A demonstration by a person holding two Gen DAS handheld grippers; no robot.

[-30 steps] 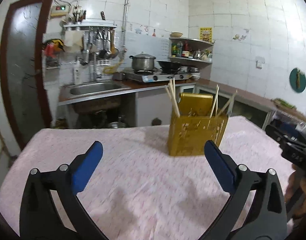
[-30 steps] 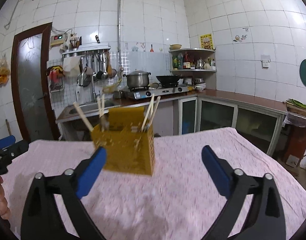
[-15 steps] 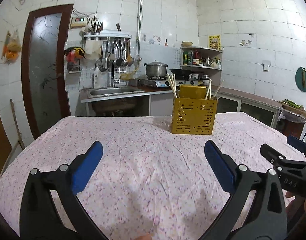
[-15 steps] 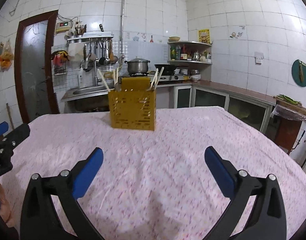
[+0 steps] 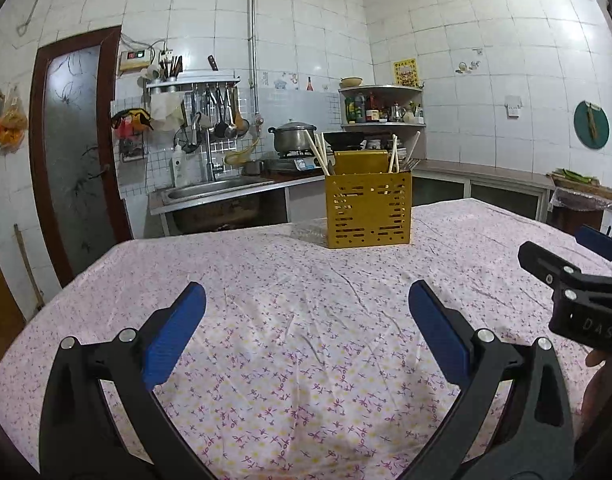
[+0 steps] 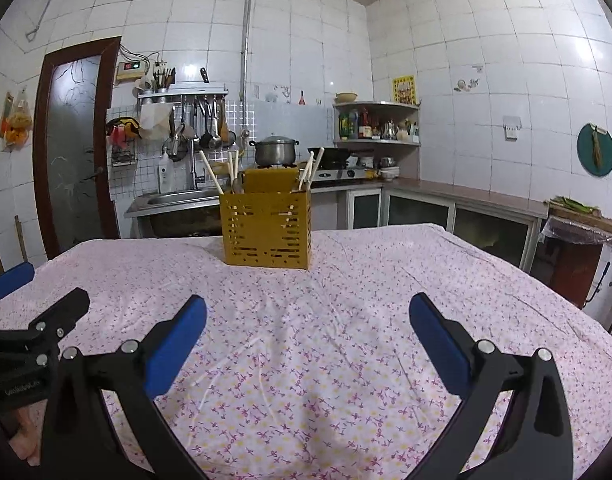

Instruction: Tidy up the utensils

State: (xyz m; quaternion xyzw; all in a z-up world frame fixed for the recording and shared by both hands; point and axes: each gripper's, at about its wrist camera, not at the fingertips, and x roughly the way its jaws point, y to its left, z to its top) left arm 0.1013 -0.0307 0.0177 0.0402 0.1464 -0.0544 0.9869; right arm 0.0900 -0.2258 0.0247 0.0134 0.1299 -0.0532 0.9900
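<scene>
Chopsticks [image 5: 320,153] are being kept upright, tips up, in yellow holder [image 5: 368,216] nr table's far edge; both grippers, left [image 5: 306,312] & right [image 6: 306,322], are being held spread, empty.

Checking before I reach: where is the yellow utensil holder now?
The yellow utensil holder stands upright on the pink tablecloth, mid-table, ahead of both open tools.

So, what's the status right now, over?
Left gripper open, empty. Right gripper open, empty. Yellow utensil holder upright on the tablecloth, chopsticks inside. Nothing between fingers and holder.
</scene>
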